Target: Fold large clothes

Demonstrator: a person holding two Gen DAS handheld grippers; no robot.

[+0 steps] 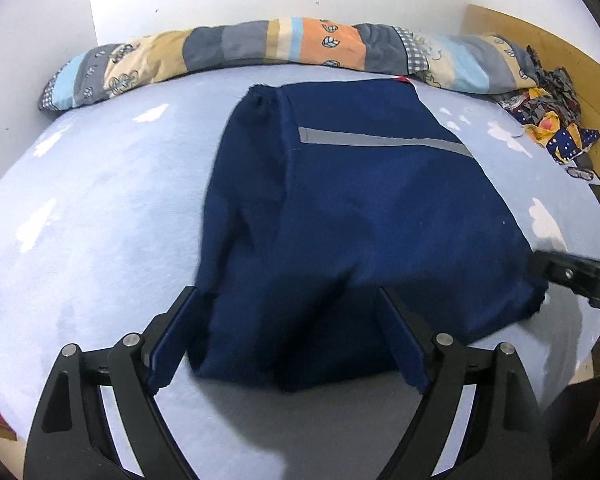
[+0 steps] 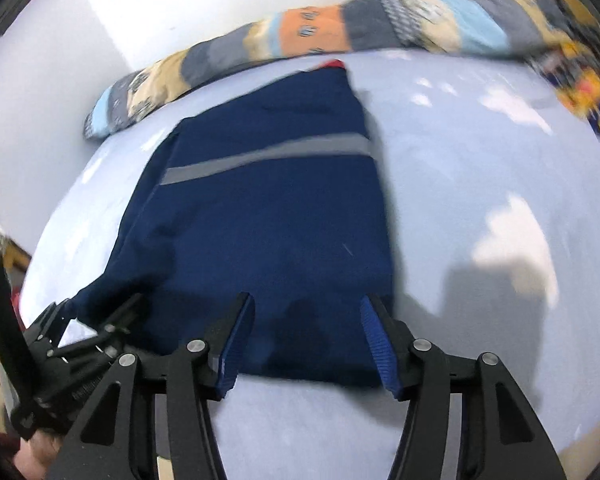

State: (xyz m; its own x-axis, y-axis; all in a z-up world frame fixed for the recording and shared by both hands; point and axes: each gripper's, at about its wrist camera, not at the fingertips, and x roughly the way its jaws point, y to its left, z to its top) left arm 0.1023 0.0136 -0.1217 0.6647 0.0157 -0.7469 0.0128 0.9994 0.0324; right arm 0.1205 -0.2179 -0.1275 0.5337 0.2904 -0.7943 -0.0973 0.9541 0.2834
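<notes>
Navy garment [image 1: 352,208], both tools angled down, spread

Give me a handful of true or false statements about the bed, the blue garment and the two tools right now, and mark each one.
1. The navy garment lies on the light blue sheet. True.
2. A grey stripe crosses the garment. True.
3. The left tool is clamped shut on the cloth. False: its jaws stand wide apart, pressing nothing.
4. The patchwork quilt covers the garment. False: it lies rolled along the wall behind it.
5. The right tool is open. True.
</notes>
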